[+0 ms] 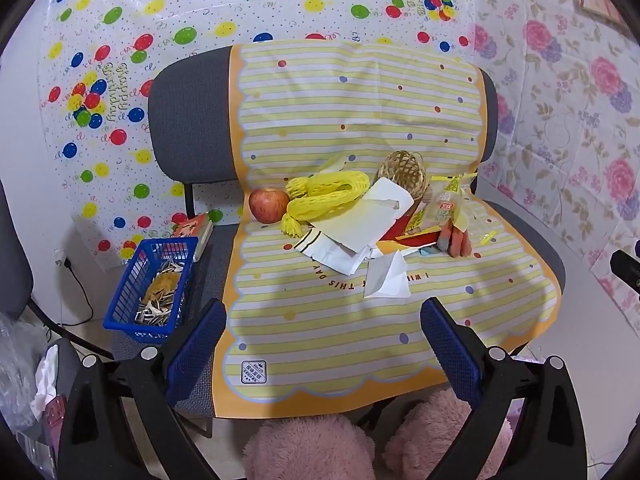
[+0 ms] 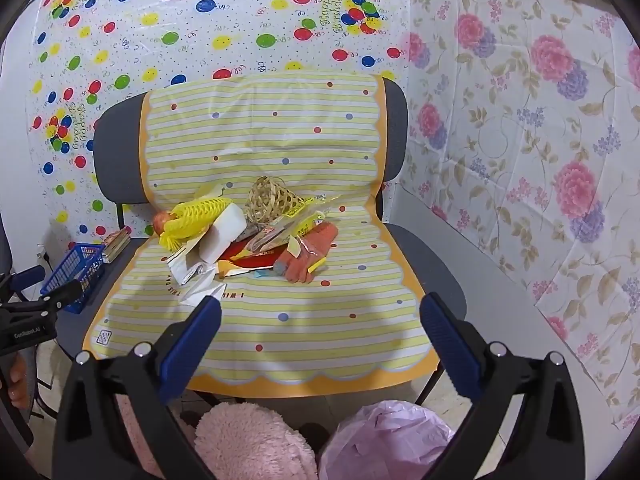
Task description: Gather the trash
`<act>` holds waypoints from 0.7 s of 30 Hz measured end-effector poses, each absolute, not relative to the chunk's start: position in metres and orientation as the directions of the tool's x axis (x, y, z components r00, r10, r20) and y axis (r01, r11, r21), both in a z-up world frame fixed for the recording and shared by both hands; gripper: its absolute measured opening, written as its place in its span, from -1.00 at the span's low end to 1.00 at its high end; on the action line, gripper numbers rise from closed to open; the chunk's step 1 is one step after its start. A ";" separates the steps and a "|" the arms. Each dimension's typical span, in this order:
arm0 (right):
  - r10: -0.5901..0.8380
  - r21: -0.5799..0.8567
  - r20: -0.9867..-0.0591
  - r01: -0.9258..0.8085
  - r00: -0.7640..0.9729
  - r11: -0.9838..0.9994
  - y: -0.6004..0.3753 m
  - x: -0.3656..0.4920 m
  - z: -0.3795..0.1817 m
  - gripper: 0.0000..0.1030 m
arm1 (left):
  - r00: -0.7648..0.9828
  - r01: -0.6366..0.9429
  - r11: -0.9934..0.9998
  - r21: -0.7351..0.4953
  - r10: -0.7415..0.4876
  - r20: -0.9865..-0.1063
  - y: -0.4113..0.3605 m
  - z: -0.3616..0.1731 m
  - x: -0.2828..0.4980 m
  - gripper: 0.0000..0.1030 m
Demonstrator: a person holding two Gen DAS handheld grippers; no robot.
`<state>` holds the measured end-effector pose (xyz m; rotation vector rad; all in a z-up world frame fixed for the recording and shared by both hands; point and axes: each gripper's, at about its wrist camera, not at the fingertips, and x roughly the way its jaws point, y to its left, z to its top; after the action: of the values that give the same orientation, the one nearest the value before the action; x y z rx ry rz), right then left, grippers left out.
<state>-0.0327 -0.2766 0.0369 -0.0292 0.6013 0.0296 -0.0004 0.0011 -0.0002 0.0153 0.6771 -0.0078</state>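
A grey chair (image 1: 188, 120) stands in a corner, draped over back and seat with a yellow striped sheet (image 1: 360, 112); behind it hangs a plastic sheet printed with balloons (image 1: 168, 12), and the wall to the right carries a floral covering (image 2: 540, 120). At the back of the seat lies the pile of trash: yellow foam netting (image 1: 328, 194), white paper pieces (image 1: 360, 228), a crumpled white scrap (image 1: 388, 278) nearest the front, snack wrappers (image 1: 444, 200) and red packaging (image 2: 256, 258), with an apple (image 1: 269, 205), a woven basket (image 1: 404, 172) and an orange glove (image 2: 310, 248) among them. A blue basket (image 1: 154, 284) holding seed shells sits at the seat's left edge. The left gripper (image 1: 323, 344) hovers over the front of the seat with its blue-padded jaws spread wide and empty, the pile ahead of them and apart. The right gripper (image 2: 320, 328) is likewise spread and empty, the scrap just beyond its left finger. A pink bag (image 2: 384, 436) lies below.
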 end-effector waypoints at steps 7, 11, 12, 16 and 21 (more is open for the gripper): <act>0.016 -0.019 -0.566 -0.033 0.824 0.999 -0.275 -0.032 0.036 0.89 | 0.778 0.013 1.000 0.012 -0.002 -0.628 0.001 0.000 0.000 0.87; 0.019 -0.018 -0.568 -0.035 0.823 0.999 -0.276 -0.033 0.035 0.89 | 0.778 0.012 1.000 0.011 -0.002 -0.628 0.001 0.000 0.000 0.87; 0.020 -0.016 -0.568 -0.035 0.822 0.999 -0.276 -0.034 0.035 0.89 | 0.778 0.011 1.000 0.011 -0.001 -0.628 0.001 0.000 0.000 0.87; 0.022 -0.015 -0.569 -0.037 0.822 0.999 -0.275 -0.029 0.035 0.89 | 0.778 0.011 1.000 0.013 0.000 -0.629 0.001 0.000 0.000 0.87; 0.021 -0.015 -0.571 -0.036 0.821 0.999 -0.274 -0.030 0.030 0.89 | 0.778 0.011 1.000 0.012 -0.001 -0.628 0.001 0.000 -0.001 0.87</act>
<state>-0.0303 -0.2742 0.0300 -0.0254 0.6075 0.0300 -0.0006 0.0015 0.0002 0.0155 0.6786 -0.0066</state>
